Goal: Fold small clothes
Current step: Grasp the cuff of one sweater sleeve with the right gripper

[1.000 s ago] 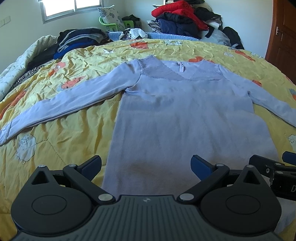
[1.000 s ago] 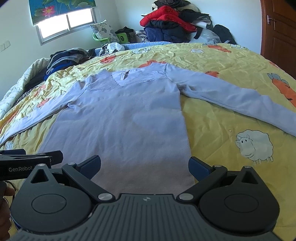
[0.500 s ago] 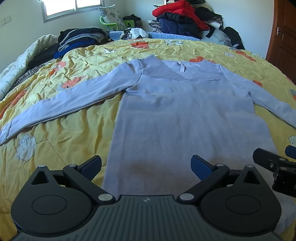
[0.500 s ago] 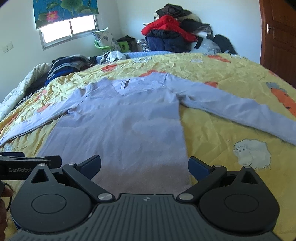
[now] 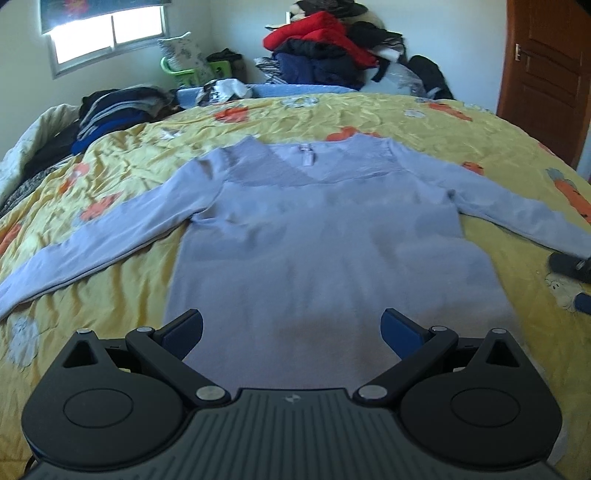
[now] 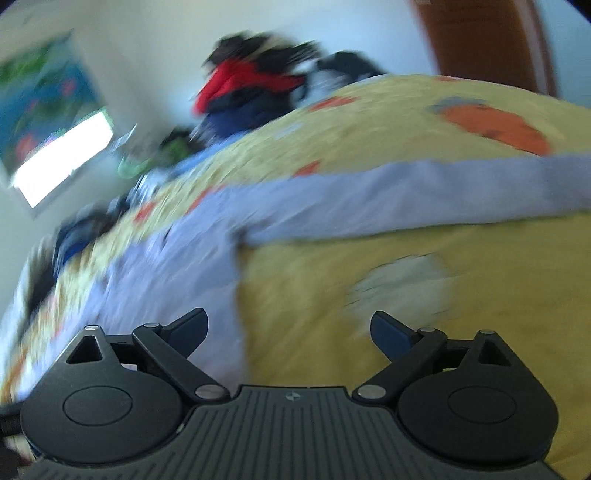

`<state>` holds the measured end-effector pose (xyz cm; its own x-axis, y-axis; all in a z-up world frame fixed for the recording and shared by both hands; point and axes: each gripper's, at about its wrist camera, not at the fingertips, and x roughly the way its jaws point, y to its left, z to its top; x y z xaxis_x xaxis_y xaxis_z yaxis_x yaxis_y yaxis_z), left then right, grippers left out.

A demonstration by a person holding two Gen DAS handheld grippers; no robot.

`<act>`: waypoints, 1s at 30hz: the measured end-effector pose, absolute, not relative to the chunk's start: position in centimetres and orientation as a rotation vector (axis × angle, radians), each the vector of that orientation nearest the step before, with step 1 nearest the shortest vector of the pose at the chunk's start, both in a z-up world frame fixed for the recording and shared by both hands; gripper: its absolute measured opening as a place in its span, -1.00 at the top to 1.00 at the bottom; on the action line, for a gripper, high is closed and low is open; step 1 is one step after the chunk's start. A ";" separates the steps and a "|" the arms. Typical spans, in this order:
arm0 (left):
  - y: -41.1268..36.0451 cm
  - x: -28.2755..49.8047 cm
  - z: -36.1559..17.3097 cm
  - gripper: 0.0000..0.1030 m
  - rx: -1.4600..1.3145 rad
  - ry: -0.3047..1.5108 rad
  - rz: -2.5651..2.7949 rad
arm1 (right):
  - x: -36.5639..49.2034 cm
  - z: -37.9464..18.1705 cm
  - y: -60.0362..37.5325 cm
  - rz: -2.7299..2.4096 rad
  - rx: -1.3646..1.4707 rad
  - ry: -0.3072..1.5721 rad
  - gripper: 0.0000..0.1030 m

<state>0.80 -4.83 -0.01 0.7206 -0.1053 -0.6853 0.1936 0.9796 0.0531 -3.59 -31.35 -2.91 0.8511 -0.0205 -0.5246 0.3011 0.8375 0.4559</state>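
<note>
A pale lilac sweater [image 5: 325,236] lies flat, front up, on a bed with a yellow quilt [image 5: 122,158] printed with orange and white figures. Its body runs toward the camera and both sleeves are spread out to the sides. The V-neck, with a small label inside, points toward the far end of the bed.

The left claw [image 5: 291,328] hovers over the sweater's hem, its jaws wide apart and holding nothing.

The right claw [image 6: 290,328] is also spread wide and empty. Its view is tilted and blurred. It sits over the quilt at the sweater's right edge [image 6: 221,266], with the right sleeve [image 6: 424,199] stretching across ahead of it. A white sheep print [image 6: 399,284] lies on the quilt just ahead.

Beyond the bed are a heap of clothes [image 5: 325,48] topped with a red jacket, a window [image 5: 107,33] and a brown door [image 5: 546,74].
</note>
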 end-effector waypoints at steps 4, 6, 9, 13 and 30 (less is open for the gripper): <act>-5.6 1.3 -0.5 -1.00 0.129 0.769 -0.195 | -4.8 -4.0 -35.4 -0.259 0.613 0.472 -0.83; -5.8 1.6 -0.8 -1.00 0.133 0.776 -0.200 | -5.5 -4.7 -37.0 -0.299 0.651 0.446 -0.77; -5.9 2.1 -0.9 -1.00 0.128 0.785 -0.203 | -6.6 -5.8 -39.7 -0.317 0.765 0.388 -0.59; -5.9 2.9 -1.0 -1.00 0.109 0.800 -0.203 | -7.0 -6.7 -41.8 -0.369 0.831 0.333 -0.49; -7.6 5.3 -1.7 -1.00 0.130 0.824 -0.229 | -3.0 -9.8 -49.5 -0.583 0.971 0.173 0.70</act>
<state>5.29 -7.56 -1.65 0.6564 -0.1516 -0.7390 0.2519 0.9674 0.0253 -2.99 -49.46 -9.81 0.8344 -0.3882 -0.3913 0.5390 0.4260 0.7267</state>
